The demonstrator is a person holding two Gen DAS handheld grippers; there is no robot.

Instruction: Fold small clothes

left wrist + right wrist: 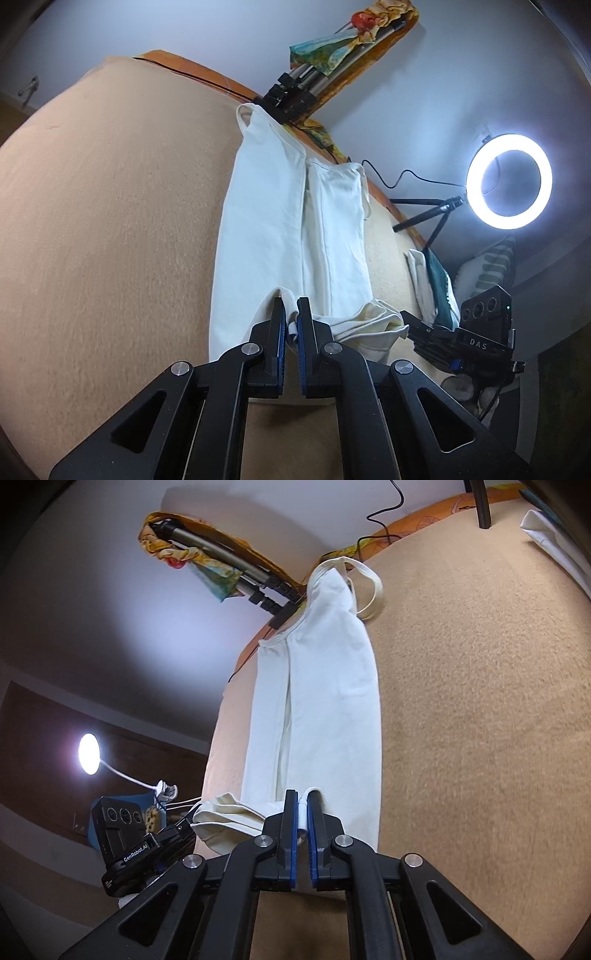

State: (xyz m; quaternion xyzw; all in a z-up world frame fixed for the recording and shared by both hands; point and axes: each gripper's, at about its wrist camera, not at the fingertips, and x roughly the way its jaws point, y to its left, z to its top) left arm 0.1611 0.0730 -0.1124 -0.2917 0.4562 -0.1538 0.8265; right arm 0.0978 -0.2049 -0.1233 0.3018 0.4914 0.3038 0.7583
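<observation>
A white sleeveless garment (266,229) lies lengthwise on the tan blanket (110,221), its sides folded in to a narrow strip, straps at the far end. My left gripper (291,314) is shut on the near hem at one corner. My right gripper (303,805) is shut on the near hem at the other corner, and it shows in the left wrist view (472,332). The garment (325,701) runs away from me with its straps (369,587) at the far edge. The hem between the grippers is bunched (369,325). The left gripper shows in the right wrist view (144,842).
A lit ring light (509,181) on a small tripod stands at the right edge of the bed. A folded tripod with a colourful cloth (317,74) lies at the far edge. Folded white and green clothes (428,280) lie at the right. A lamp (89,754) glows left.
</observation>
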